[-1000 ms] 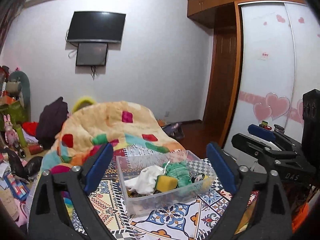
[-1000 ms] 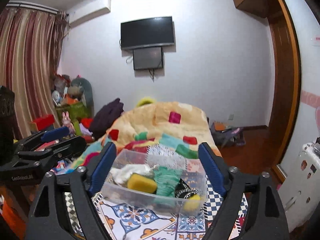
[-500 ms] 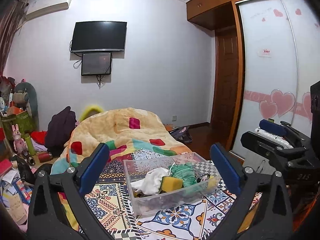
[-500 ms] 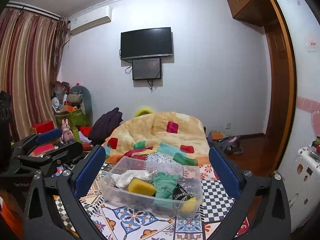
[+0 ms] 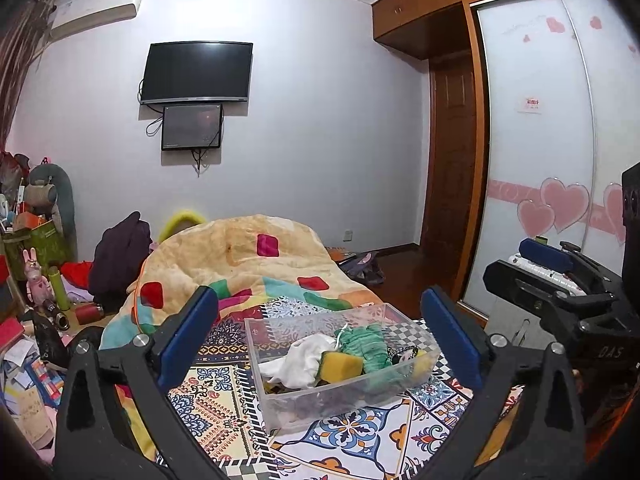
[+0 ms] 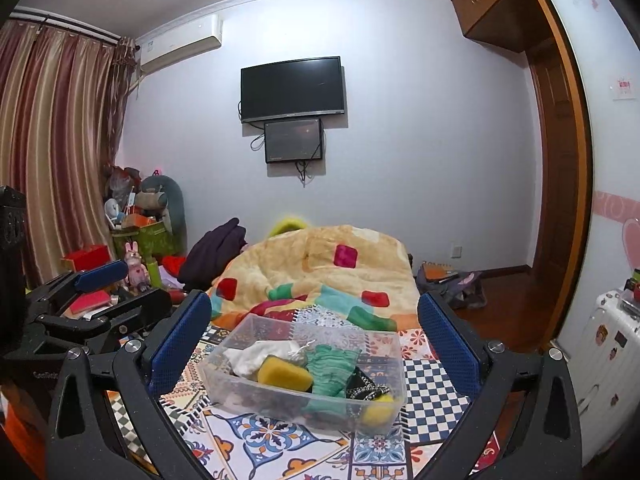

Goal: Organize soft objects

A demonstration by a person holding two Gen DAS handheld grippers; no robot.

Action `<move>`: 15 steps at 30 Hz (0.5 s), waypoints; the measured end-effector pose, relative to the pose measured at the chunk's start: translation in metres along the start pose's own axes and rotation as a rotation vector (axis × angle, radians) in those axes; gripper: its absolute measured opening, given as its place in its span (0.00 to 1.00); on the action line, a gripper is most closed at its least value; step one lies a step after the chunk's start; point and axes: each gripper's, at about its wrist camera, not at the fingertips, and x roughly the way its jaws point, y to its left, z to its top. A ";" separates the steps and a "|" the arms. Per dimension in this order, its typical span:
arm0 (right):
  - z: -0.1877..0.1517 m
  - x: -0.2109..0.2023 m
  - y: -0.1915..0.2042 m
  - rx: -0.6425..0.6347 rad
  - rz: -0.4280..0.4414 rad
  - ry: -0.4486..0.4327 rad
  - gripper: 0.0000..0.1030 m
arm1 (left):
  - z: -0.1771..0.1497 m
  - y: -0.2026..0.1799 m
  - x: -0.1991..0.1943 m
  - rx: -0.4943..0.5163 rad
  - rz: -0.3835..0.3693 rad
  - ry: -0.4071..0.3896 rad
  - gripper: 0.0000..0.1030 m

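Note:
A clear plastic bin [image 5: 280,396] [image 6: 236,394] sits on the patterned bed cover. It holds a white cloth [image 5: 304,360] [image 6: 256,354], a yellow sponge [image 5: 342,364] [image 6: 284,374], a green cloth [image 5: 366,344] [image 6: 330,368] and a black patterned item [image 6: 366,386]. My left gripper [image 5: 320,334] is open and empty, held back from the bin. My right gripper [image 6: 314,338] is open and empty, also held back from it. Each gripper shows at the side of the other's view.
A bunched yellow patchwork quilt [image 5: 248,256] [image 6: 320,264] lies behind the bin. Cluttered toys and boxes [image 6: 132,240] stand at the left by the curtains. A sliding wardrobe [image 5: 540,160] and a white suitcase [image 6: 612,344] are at the right. A TV [image 6: 292,88] hangs on the far wall.
Both grippers have risen and tilted upward, so more wall and ceiling show and the bin sits lower in view. Both stay open and empty.

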 end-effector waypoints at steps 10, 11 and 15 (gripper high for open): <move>0.001 -0.003 0.001 0.006 0.003 -0.002 1.00 | 0.000 0.001 -0.001 -0.008 0.000 0.002 1.00; 0.001 -0.003 0.001 0.006 0.003 -0.001 1.00 | 0.000 0.001 -0.001 -0.009 -0.001 0.002 1.00; 0.001 -0.003 0.000 0.006 0.002 0.000 1.00 | 0.000 0.001 -0.001 -0.008 0.000 0.002 1.00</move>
